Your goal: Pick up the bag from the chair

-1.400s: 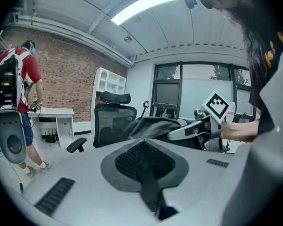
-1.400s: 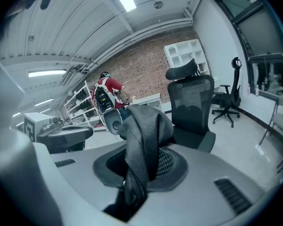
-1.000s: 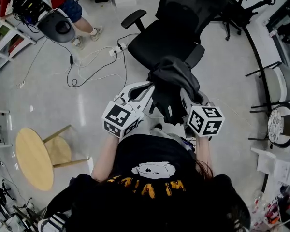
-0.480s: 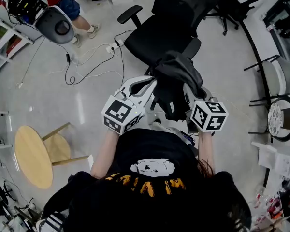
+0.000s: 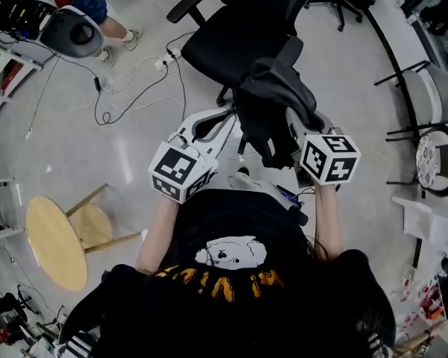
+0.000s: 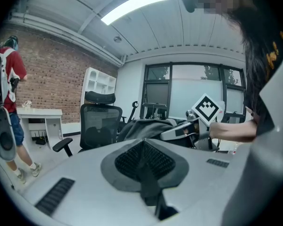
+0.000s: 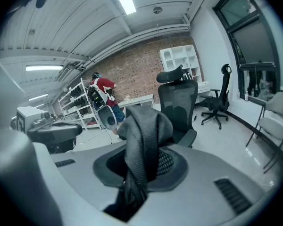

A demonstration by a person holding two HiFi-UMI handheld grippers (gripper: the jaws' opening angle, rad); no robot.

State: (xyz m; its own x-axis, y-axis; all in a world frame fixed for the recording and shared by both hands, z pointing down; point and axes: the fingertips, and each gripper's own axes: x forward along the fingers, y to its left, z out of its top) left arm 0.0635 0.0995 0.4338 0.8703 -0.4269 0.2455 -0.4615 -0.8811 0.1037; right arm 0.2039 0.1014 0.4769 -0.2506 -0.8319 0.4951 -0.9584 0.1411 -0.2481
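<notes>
The black bag (image 5: 272, 114) hangs in the air between my two grippers, in front of the black office chair (image 5: 231, 43). My left gripper (image 5: 228, 125) sits at the bag's left edge. In the left gripper view its jaws are closed on a thin dark strap (image 6: 148, 182), and the bag's grey fabric (image 6: 146, 126) shows just beyond. My right gripper (image 5: 302, 129) holds the bag's right side. A thick fold of bag fabric (image 7: 141, 145) comes up between its closed pads. The chair (image 7: 179, 102) stands empty behind it.
A round wooden table (image 5: 56, 241) stands at the lower left. Cables (image 5: 134, 88) trail over the floor left of the chair. A person in red (image 5: 97, 10) with equipment is at the top left. Grey chairs (image 5: 433, 110) line the right side.
Both grippers and the bag have drifted slightly across the floor together, and the chair sits higher in the head view. Neither grip has changed.
</notes>
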